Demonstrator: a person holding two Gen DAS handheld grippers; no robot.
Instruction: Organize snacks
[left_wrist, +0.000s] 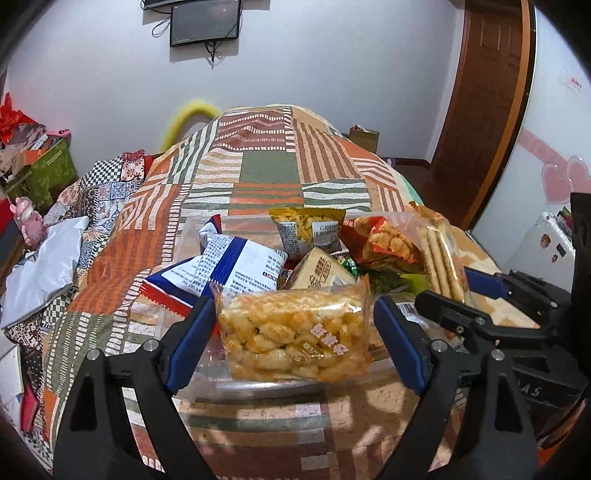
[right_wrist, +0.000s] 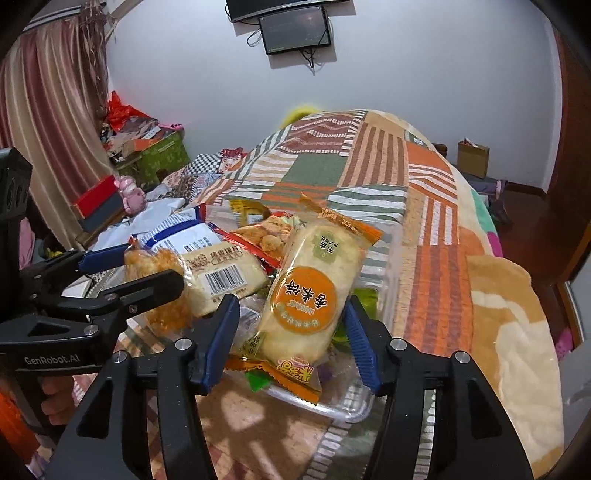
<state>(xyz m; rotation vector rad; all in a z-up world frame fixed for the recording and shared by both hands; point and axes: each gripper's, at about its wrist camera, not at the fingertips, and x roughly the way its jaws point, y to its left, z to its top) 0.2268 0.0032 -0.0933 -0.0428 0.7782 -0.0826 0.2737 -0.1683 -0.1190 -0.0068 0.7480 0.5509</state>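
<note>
- Left gripper (left_wrist: 295, 328), jaws apart, straddles a clear pack of puffed snacks (left_wrist: 295, 336) at the clear tray's (left_wrist: 280, 387) near rim.
- Right gripper (right_wrist: 291, 343), jaws apart, flanks an orange-labelled rice cracker pack (right_wrist: 306, 295), seemingly untouched.

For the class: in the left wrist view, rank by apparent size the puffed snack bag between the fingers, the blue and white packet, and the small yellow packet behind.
1-2. puffed snack bag and blue and white packet: similar; the bag is nearer the camera.
3. Yellow packet.
</note>
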